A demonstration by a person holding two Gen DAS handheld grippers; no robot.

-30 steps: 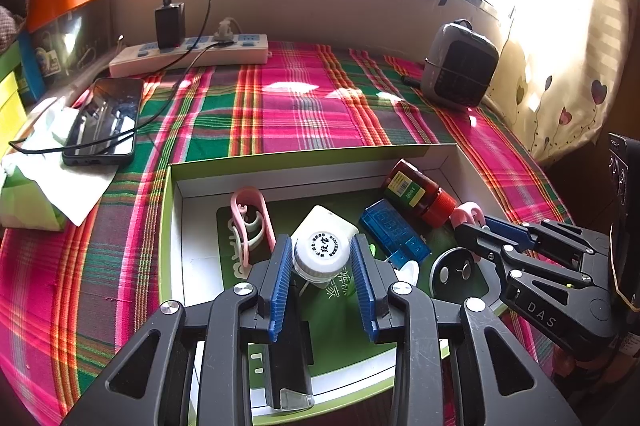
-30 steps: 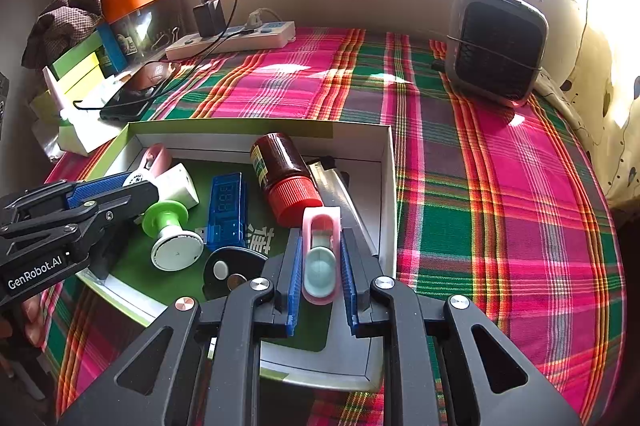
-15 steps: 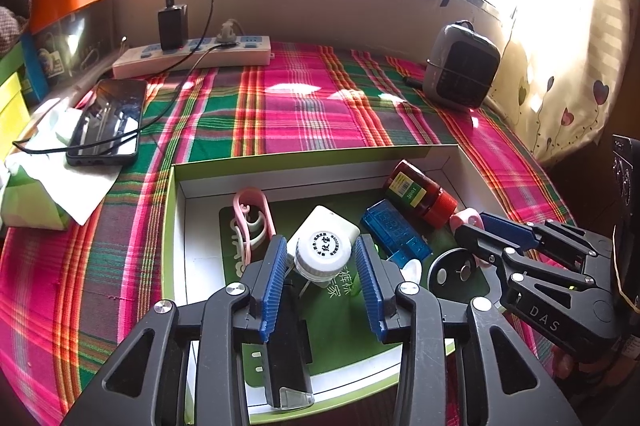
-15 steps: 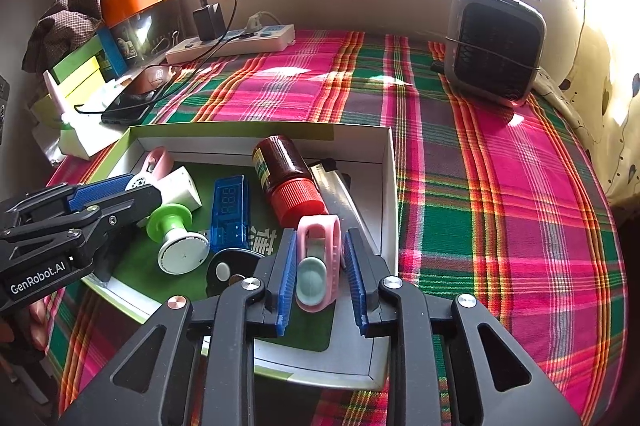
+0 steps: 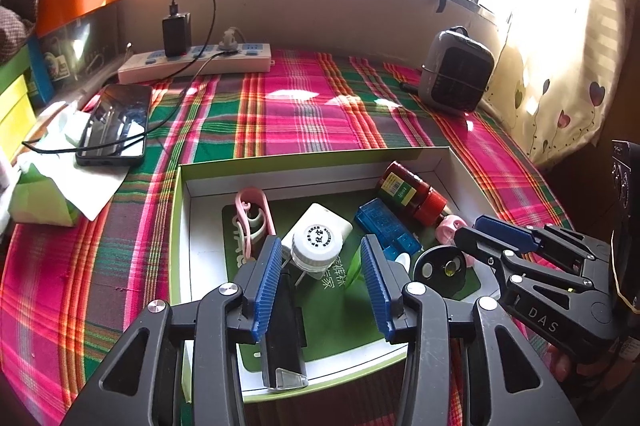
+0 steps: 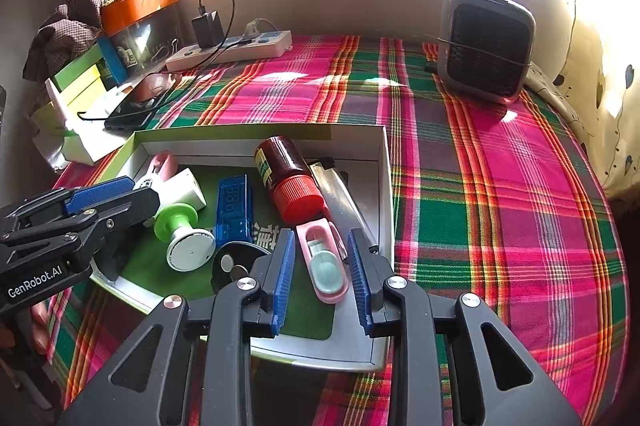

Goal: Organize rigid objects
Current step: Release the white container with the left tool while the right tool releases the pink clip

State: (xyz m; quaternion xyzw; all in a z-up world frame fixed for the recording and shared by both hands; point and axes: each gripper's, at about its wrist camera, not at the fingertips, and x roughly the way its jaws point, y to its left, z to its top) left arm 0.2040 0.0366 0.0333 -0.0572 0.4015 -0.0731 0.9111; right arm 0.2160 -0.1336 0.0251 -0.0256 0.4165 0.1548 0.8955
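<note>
A green-rimmed white box (image 5: 312, 156) holds several small items. My left gripper (image 5: 322, 268) hangs over its near side. Its jaws are opening around a white-capped little bottle (image 5: 317, 241), and the pads stand clear of it. My right gripper (image 6: 320, 268) is over the box's right corner (image 6: 384, 146), jaws opening too. A pink clip with a pale green inset (image 6: 323, 262) lies tilted between its pads, free of them. A red-capped brown bottle (image 6: 288, 178), a blue digital gadget (image 6: 234, 206) and a green-and-white spool (image 6: 184, 234) lie further in.
On the plaid cloth behind the box are a phone (image 5: 114, 124) on its cable, a power strip (image 5: 196, 60) and a small grey heater (image 6: 484, 42). A green tissue pack (image 5: 36, 194) and stacked boxes (image 6: 80, 74) crowd the left edge.
Both pairs of jaws have widened. The pink clip, pinched upright before, now lies slanted on the box floor. The white-capped bottle is free of the left pads.
</note>
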